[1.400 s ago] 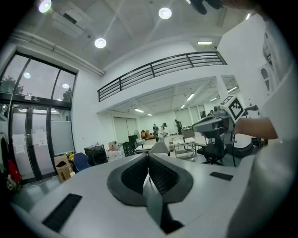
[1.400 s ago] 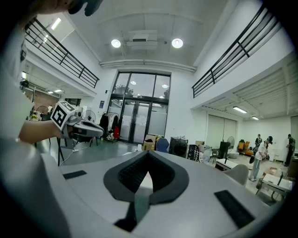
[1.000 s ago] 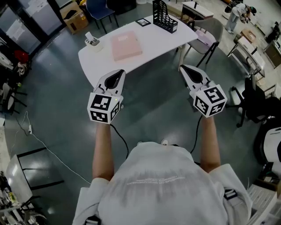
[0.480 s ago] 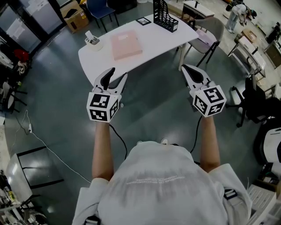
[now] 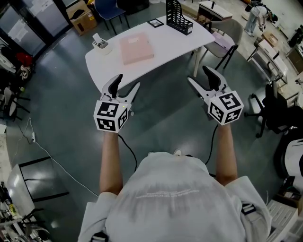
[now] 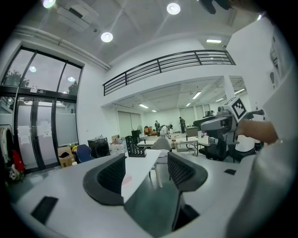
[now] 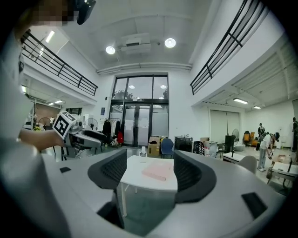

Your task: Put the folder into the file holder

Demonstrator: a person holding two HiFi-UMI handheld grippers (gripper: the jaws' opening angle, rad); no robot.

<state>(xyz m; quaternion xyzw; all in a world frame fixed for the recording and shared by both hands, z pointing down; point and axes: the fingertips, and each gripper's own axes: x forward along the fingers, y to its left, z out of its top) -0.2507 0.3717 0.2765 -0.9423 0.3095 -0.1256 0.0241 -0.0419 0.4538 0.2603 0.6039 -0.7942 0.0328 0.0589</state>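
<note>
Pink folder (image 5: pixel 136 48) lies untouched on bench (image 5: pixel 163 45), upper centre. Left hand-held gripper (image 5: pixel 128 84) and right hand-held gripper (image 5: pixel 200 78), clenched a moment ago, are opening with nothing between the jaws. Reads as getting ready to reach for it.

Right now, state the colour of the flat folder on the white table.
Pale pink folder; clearest in head view.

A white table (image 5: pixel 175 40) carries a small white container (image 5: pixel 100 44); a blue chair (image 5: pixel 108 9) and cardboard box (image 5: pixel 79 16) stand beyond.
</note>
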